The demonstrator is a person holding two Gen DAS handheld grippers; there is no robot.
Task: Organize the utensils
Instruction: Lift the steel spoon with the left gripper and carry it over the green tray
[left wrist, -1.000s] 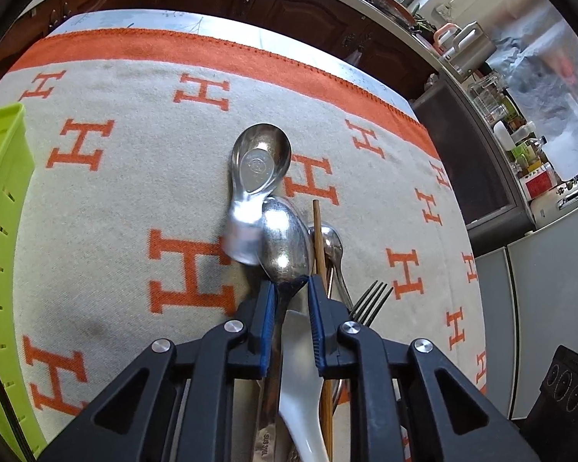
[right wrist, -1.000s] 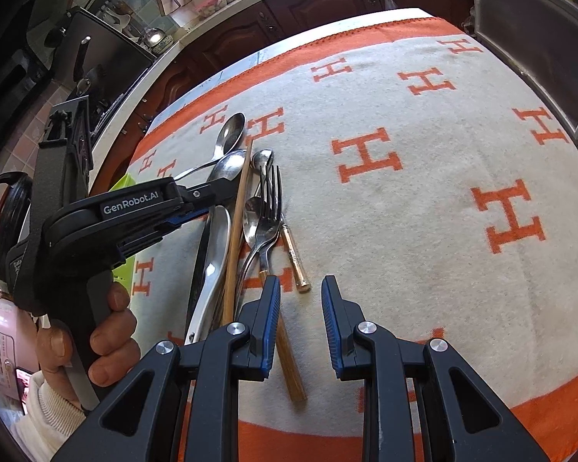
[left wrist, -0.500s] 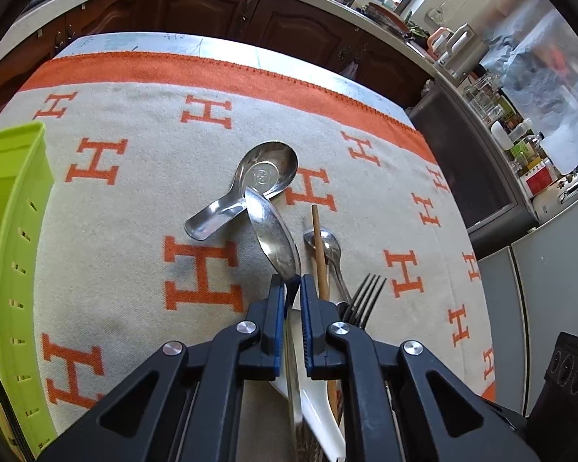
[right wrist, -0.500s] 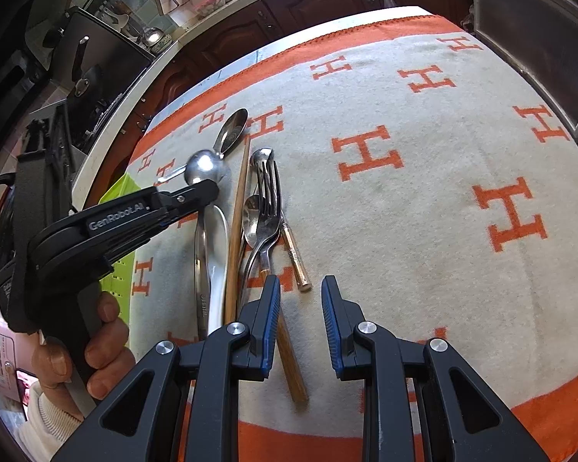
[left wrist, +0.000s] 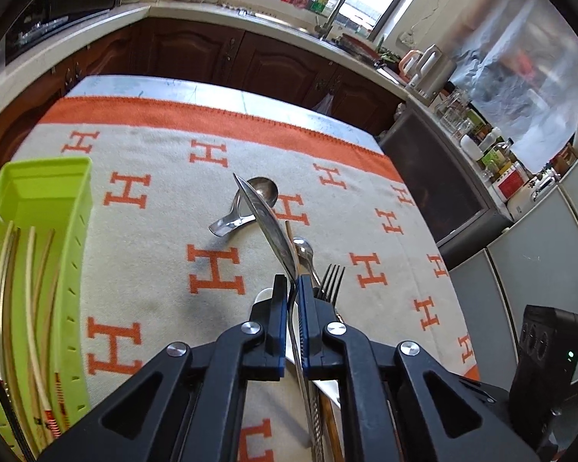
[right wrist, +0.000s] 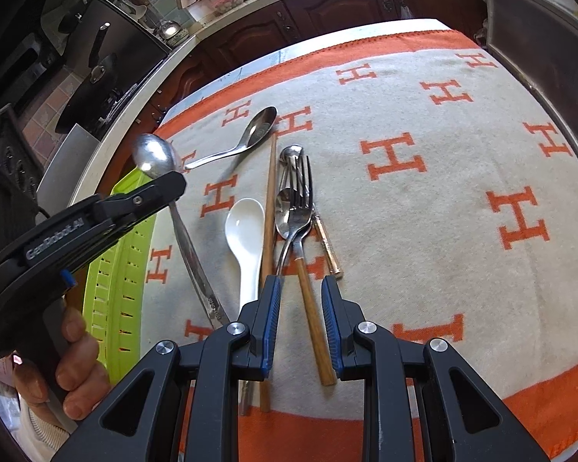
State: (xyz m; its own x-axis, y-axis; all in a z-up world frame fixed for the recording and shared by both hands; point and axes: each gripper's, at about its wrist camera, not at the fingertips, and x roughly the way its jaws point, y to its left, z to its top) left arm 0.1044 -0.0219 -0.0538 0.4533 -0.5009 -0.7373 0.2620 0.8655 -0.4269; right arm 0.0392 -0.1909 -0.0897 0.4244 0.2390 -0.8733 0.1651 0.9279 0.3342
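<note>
Two grippers over surface (right wrist: pixel 462 154). Left gripper (left wrist: pixel 293 283) fingers clamped on steel spoon (left wrist: pixel 267 227) at neck, spoon lifted clear of cloth, bowel end forward, handle trailing down. Right gripper (right wrist: pixel 297 288) fingers part open, nothing held, hovering above wooden-handled fork (right wrist: pixel 302 208) in utensil pile. White spoon (right wrist: pixel 246 238) lies beside chopstick (right wrist: pixel 269 208). Green tray (left wrist: pixel 38 269) at left holds chopsticks.

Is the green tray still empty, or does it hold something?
Not empty: the green tray holds several chopsticks lying lengthwise.
</note>
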